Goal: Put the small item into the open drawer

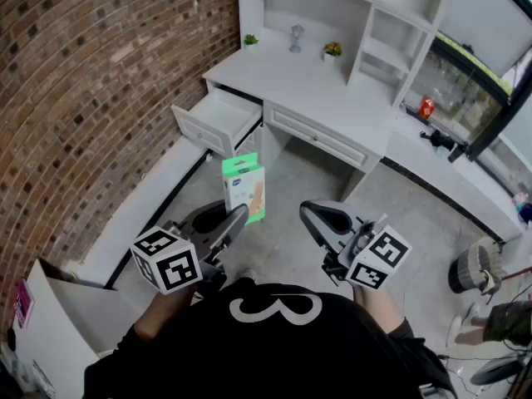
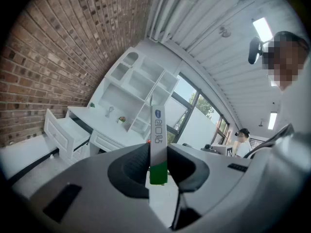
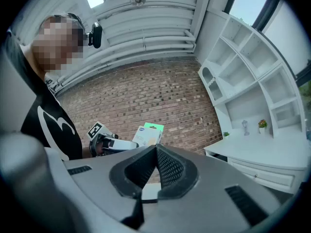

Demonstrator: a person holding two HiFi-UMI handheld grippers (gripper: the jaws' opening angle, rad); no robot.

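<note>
Green-topped box [image 1: 243, 188] is clamped in the left tool [image 1: 239, 216]; right tool [image 1: 308, 214] is clenched empty; drawer [image 1: 199, 131] stands open.

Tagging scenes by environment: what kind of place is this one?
Probably a mock home study, perhaps in a lab or showroom. Cues: a white built-in desk with an open drawer and shelves above, a brick wall beside it, and large windows.

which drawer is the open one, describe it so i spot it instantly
Find the brick wall, then the white desk standing beside it. The drawer is at the desk's end nearest the bricks; it alone is pulled out, while the wide drawer beside it is shut.
</note>
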